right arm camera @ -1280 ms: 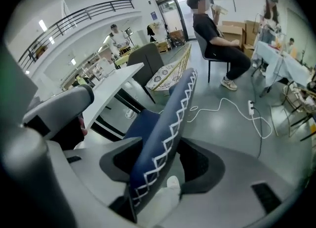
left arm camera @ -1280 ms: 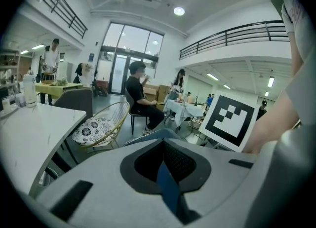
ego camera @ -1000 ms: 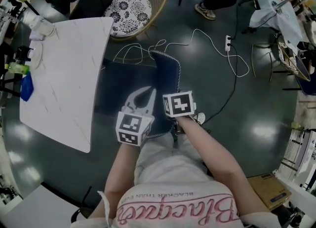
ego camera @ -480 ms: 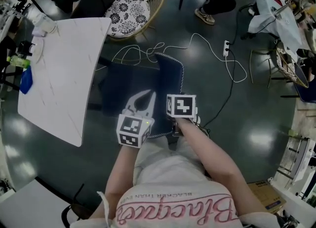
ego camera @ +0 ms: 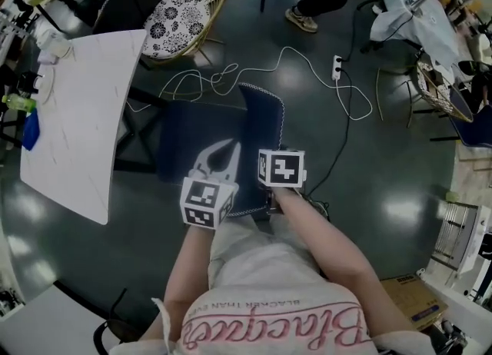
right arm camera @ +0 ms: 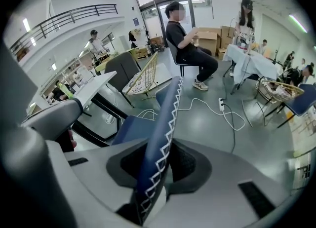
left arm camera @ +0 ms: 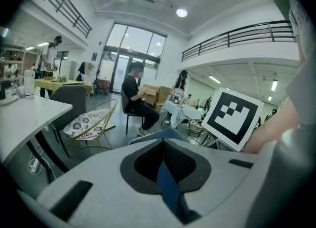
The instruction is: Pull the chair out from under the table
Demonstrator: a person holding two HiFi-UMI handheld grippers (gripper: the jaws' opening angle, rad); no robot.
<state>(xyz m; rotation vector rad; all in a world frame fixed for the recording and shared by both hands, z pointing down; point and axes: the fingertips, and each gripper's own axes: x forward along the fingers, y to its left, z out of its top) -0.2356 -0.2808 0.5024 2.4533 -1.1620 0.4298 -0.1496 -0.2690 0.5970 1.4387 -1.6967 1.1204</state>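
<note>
a: two holds on the chair (ego camera: 204,134) right now. my left gripper (left arm camera: 165,168) has its fingers pinched together on a thin blue edge of the backrest (ego camera: 265,123). my right gripper (right arm camera: 160,168) has the stitched edge between its fingers, which are closing and pressing on it.

b: where's the seat?

a: out beside the white surface (ego camera: 77,115). from the head view i'd say it's no longer under the top, though it sits just beside that edge.

b: what worries you?

a: mostly the high hold. i'm gripping only the top of the back, so a hard tug could tip the chair toward me instead of sliding it. the edge in my left fingers is thin and could slip out. the white cable (ego camera: 307,58) lies on the floor just beyond the chair, and i judge a chair leg could snag it if i swing sideways. my own legs (ego camera: 254,250) are right behind the back, so there's little room.
</note>
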